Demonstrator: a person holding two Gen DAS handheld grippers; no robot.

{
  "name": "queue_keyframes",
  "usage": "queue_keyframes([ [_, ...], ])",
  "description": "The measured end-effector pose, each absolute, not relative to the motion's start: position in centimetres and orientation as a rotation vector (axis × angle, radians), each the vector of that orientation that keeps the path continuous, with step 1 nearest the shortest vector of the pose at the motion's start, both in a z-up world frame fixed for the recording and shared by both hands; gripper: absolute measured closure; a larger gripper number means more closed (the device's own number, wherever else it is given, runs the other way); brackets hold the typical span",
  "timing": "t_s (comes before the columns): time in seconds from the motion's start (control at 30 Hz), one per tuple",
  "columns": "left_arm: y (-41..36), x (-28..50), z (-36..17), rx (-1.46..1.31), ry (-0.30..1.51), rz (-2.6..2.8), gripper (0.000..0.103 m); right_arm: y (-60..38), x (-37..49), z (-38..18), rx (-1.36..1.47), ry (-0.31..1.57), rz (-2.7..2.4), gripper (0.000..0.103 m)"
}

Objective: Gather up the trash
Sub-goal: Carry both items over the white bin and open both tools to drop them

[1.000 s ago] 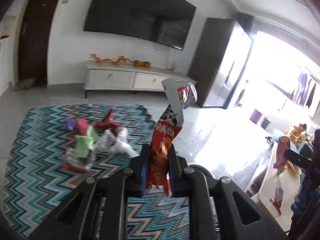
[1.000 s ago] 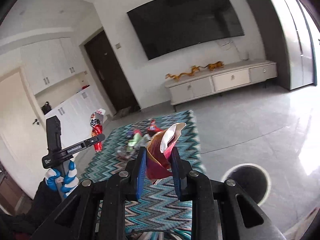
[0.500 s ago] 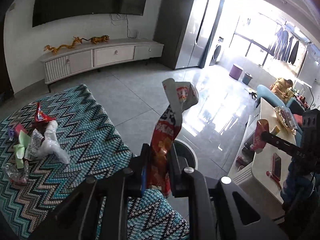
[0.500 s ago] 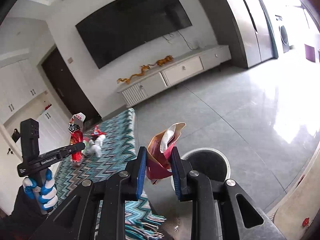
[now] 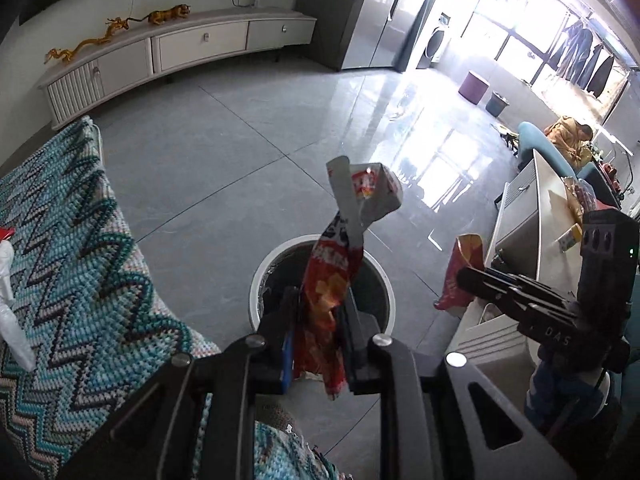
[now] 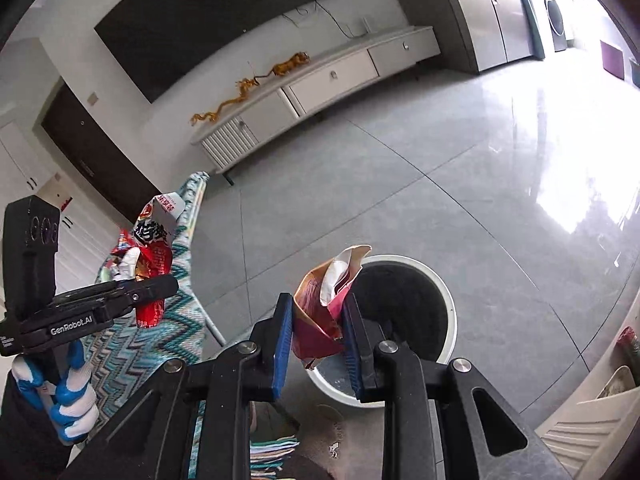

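On the left lies the teal zigzag-patterned woven rug (image 5: 80,264), with a white crumpled plastic scrap (image 5: 10,312) and other litter left on it. The left tongs (image 5: 318,332) pinch a tall red-and-silver crinkled snack bag (image 5: 332,280), and their jaws are opening with the bag between them. The bag hangs directly over the round white-rimmed waste bin with a dark liner (image 5: 260,280), which stands on the grey tiled floor (image 5: 240,160) just beside the rug's edge. The step in hand looks like the drop: letting go should send the bag into the bin. To the right, the right tongs (image 6: 318,328) pinch a crumpled pink-and-tan paper wrapper (image 6: 320,312) above the bin's near rim, so they probably need a short reach forward before release. The floor beyond the bin is open; the white low table (image 5: 536,208) stands close on the right.
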State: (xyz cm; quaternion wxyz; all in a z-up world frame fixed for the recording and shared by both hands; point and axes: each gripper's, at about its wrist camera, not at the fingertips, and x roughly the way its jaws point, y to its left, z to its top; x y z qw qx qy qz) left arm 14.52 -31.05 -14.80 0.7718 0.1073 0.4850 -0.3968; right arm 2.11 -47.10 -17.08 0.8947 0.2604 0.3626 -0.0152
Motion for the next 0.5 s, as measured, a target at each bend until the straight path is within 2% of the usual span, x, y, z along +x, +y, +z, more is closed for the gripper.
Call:
queue_keyframes([
  [0.2, -33.0, 16.0, -16.8, 0.207, 1.111, -0.886, 0.082, -48.0, 5.2, -19.9, 0.541, 0.819, -0.049, 0.076],
  [0.37, -33.7, 16.7, -18.2, 0.162, 1.162, -0.908, 0.068, -48.5, 5.8, -21.5, 0.555, 0.845, -0.071, 0.068],
  [0.5, -33.5, 16.9, -18.4, 0.151, 1.165, -0.913, 0.064, -49.3, 5.8, -22.0, 0.578, 0.848, -0.089, 0.065],
])
